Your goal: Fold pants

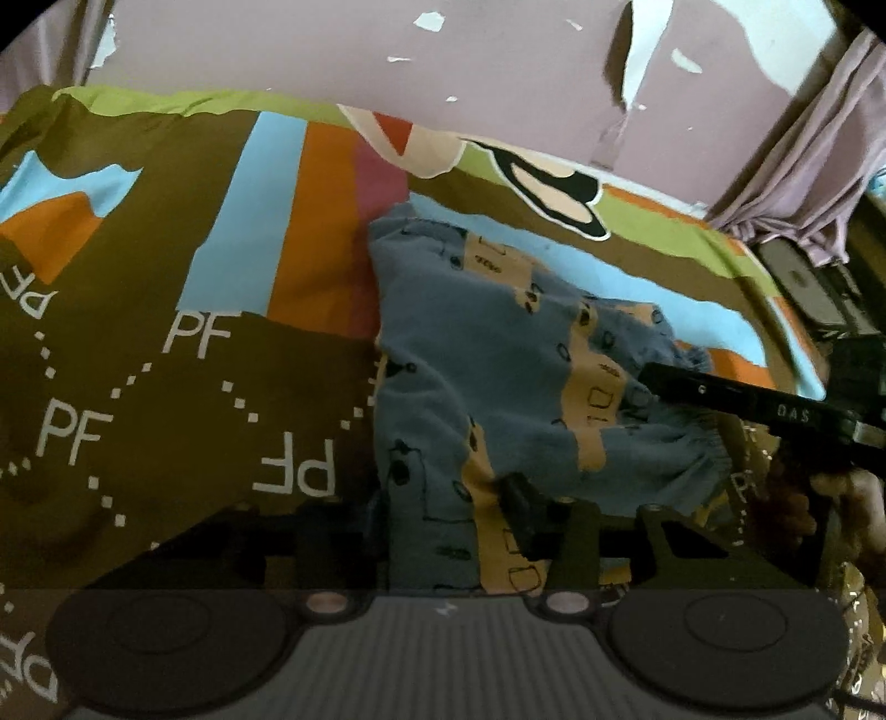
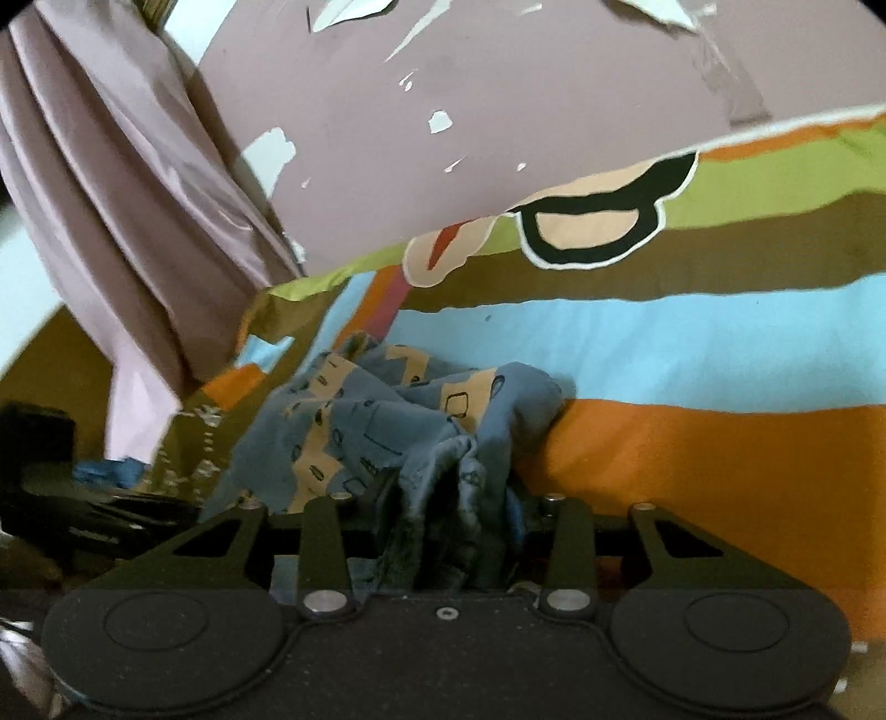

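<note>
Blue pants [image 1: 498, 343] with tan stripes and small black drawings lie crumpled on a colourful bedspread [image 1: 166, 387]. In the left wrist view my left gripper [image 1: 451, 518] straddles their near edge. One fingertip sits at the cloth's left border, the other on top of the cloth, and fabric fills the gap. A black finger [image 1: 698, 387] of the right gripper reaches in from the right onto the gathered waistband. In the right wrist view my right gripper [image 2: 451, 515] is shut on a bunched fold of the pants [image 2: 387, 421], which rises between the jaws and hides the fingertips.
The bedspread [image 2: 692, 443] covers the whole bed and shows brown, blue, orange and green bands. Behind it is a wall [image 1: 332, 44] with peeling paint. A mauve curtain [image 1: 819, 183] hangs at the right, with dark objects [image 1: 814, 299] beside the bed's edge. A hand [image 1: 853, 498] holds the right gripper.
</note>
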{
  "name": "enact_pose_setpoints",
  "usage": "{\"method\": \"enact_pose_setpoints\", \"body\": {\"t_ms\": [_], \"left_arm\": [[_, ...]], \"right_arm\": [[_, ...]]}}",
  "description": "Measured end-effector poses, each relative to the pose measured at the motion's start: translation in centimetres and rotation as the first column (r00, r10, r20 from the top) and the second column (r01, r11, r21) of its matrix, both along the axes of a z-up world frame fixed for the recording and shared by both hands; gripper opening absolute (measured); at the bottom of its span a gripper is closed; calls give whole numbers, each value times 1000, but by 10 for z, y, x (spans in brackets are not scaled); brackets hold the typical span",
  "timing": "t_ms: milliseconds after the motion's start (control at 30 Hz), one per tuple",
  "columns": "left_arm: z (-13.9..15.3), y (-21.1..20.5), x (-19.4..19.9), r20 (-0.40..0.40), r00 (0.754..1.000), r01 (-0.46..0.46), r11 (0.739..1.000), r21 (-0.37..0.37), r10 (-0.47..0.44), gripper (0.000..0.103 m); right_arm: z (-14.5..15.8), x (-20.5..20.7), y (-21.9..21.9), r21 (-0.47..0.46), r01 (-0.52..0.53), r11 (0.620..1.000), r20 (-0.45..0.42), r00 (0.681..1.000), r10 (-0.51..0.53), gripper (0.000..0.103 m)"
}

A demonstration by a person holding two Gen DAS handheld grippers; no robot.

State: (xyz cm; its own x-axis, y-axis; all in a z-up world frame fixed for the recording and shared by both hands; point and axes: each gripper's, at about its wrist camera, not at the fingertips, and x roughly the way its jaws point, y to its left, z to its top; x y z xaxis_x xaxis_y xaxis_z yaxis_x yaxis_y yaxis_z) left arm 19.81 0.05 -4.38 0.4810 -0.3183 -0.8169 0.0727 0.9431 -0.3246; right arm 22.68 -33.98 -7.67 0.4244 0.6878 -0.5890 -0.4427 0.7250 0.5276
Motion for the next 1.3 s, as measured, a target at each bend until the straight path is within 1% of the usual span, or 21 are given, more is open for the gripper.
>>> {"method": "enact_pose_setpoints", "body": {"t_ms": [100, 200, 300, 467, 567, 700, 800, 867, 1033, 1200, 1300], "left_arm": [[3, -7, -1, -2, 1000, 4, 999, 42, -4, 39], [5, -10, -2, 3, 1000, 12, 998, 67, -13, 34], [7, -10, -3, 4, 1000, 9, 997, 70, -9, 31], [8, -10, -3, 5, 1000, 6, 997, 72, -6, 28], [10, -11, -4, 13, 1000, 13, 997, 80, -14, 25], [11, -10, -6, 18, 1000, 17, 996, 83, -19, 23], [11, -10, -7, 21, 1000, 19, 996, 84, -20, 23], [11, -10, -8, 21, 1000, 17, 996, 86, -19, 23], [11, -11, -9, 24, 999, 21, 996, 91, -24, 23], [12, -11, -11, 33, 999, 26, 996, 90, -29, 20], [13, -10, -12, 38, 999, 31, 996, 87, -35, 19]], "right_arm": [[3, -8, 5, -27, 49, 998, 9, 999, -49, 31], [8, -16, 14, -60, 90, 994, 25, 996, -88, 27], [14, -25, 23, -98, 109, 989, 68, 992, -103, 25], [24, -41, 28, -114, 136, 984, 138, 983, -120, 24], [33, -53, 38, -156, 137, 978, 202, 974, -104, 23], [44, -70, 53, -243, 134, 961, 307, 950, -55, 23], [49, -80, 63, -295, 142, 945, 364, 931, -27, 23], [50, -86, 67, -313, 146, 938, 391, 920, -12, 23], [52, -93, 71, -340, 147, 929, 425, 905, 12, 23], [53, -95, 69, -334, 157, 929, 434, 901, 4, 23], [55, -100, 68, -327, 169, 930, 453, 892, -3, 23]]}}
